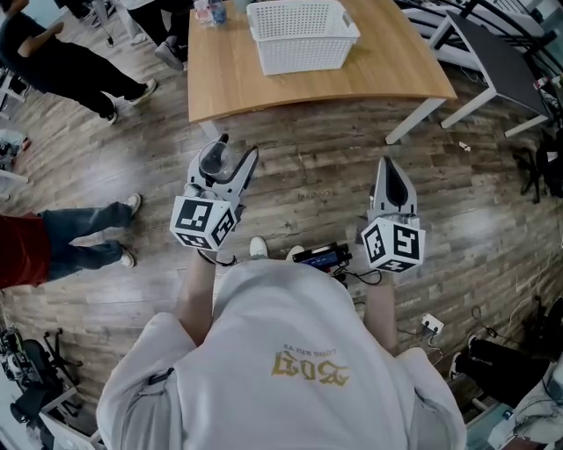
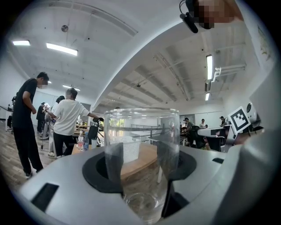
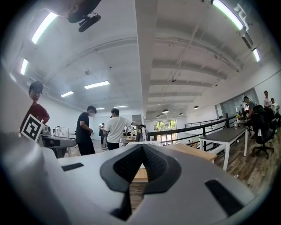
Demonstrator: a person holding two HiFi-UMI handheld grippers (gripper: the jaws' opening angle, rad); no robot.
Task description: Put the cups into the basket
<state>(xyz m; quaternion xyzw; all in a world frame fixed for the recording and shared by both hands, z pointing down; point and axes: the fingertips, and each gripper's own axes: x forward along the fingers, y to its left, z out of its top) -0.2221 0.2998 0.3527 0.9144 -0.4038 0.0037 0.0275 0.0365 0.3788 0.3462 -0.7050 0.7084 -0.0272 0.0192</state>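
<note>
A white slatted basket (image 1: 299, 35) stands on the far part of a wooden table (image 1: 387, 70). I stand on the floor short of the table. My left gripper (image 1: 232, 156) is shut on a clear glass cup (image 1: 214, 162), held upright over the floor. In the left gripper view the cup (image 2: 141, 145) fills the gap between the two fingers, and the basket (image 2: 131, 151) shows through the glass. My right gripper (image 1: 387, 169) is shut with nothing in it. In the right gripper view its pads (image 3: 151, 167) meet at the tip (image 3: 141, 149).
Bottles (image 1: 211, 10) stand at the table's far left corner. People (image 1: 62, 61) stand to the left, and a seated person's legs (image 1: 88, 233) reach in from the left. A dark table (image 1: 501, 53) and chairs are at the right. Cables and a socket strip (image 1: 431, 325) lie on the floor.
</note>
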